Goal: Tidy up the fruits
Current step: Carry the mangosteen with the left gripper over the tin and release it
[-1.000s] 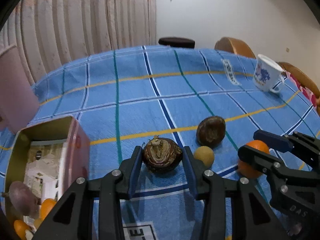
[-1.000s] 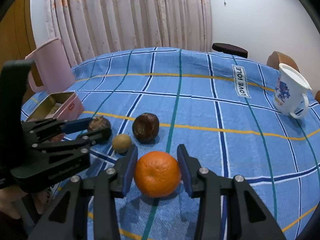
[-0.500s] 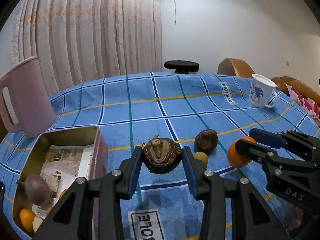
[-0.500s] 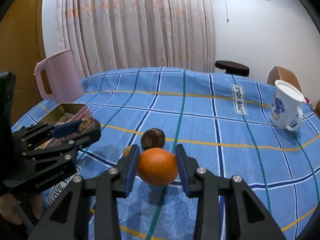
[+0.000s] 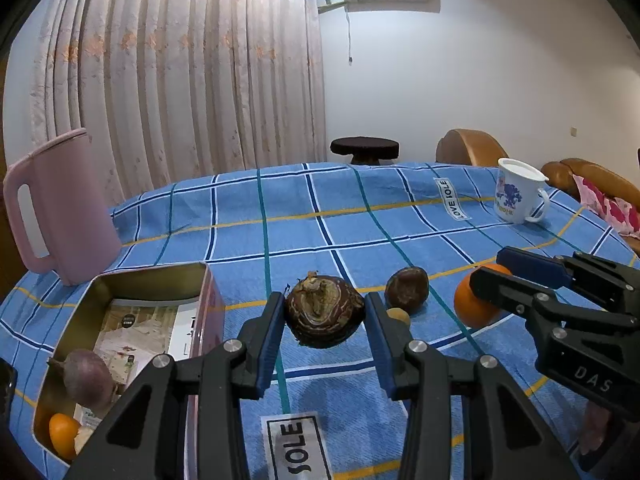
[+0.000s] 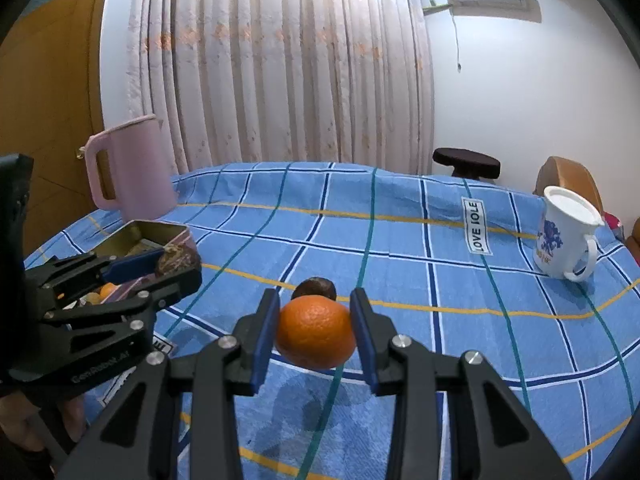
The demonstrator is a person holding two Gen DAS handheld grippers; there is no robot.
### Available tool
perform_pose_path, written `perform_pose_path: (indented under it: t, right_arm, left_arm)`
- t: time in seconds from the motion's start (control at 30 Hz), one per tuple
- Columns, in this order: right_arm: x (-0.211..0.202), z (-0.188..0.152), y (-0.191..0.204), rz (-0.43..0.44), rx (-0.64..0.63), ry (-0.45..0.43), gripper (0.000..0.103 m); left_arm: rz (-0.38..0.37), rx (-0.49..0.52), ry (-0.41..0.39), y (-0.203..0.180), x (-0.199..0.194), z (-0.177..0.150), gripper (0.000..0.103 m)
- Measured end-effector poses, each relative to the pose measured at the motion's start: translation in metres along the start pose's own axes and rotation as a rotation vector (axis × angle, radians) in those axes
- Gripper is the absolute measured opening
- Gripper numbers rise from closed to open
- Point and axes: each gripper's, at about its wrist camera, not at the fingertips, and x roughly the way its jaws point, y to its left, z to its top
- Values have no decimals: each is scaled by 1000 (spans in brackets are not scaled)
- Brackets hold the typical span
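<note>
From my left wrist view, my left tool (image 5: 324,330) gripped a dark brown knobbly round fruit (image 5: 323,311) above the blue checked surface (image 5: 280,236), beside the open pink metal tin (image 5: 132,280).

From my right wrist view, my right tool (image 6: 314,334) clamped a round orange (image 6: 315,330), lifted off the surface.

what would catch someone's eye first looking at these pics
The bright orange clamped in the right tongs above the blue checked tablecloth stands out first. Next, the dark brown fruit gripped in the left tongs, just right of the open tin already holding fruit, with a pink jug behind.
</note>
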Motion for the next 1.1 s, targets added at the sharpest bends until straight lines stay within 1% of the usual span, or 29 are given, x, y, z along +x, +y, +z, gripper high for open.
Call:
perform_pose_path:
  t: [0.33,0.67,0.87,1.1]
  right_arm:
    - [-7,-1,2,-1,-10,-28,39]
    - [-9,-1,7,-10,-34,-49,38]
    - [-8,-1,11,-2,-43,-46,38]
    - [-7,9,24,35,-50,-53,38]
  left_arm:
    - [8,-8,-57,1,-11,0,42]
    - [6,-21,-79,4,-15,-1,42]
    - [12,-25,-83,6,-16,-1,42]
    - [37,-55,-89,26,-29,0,42]
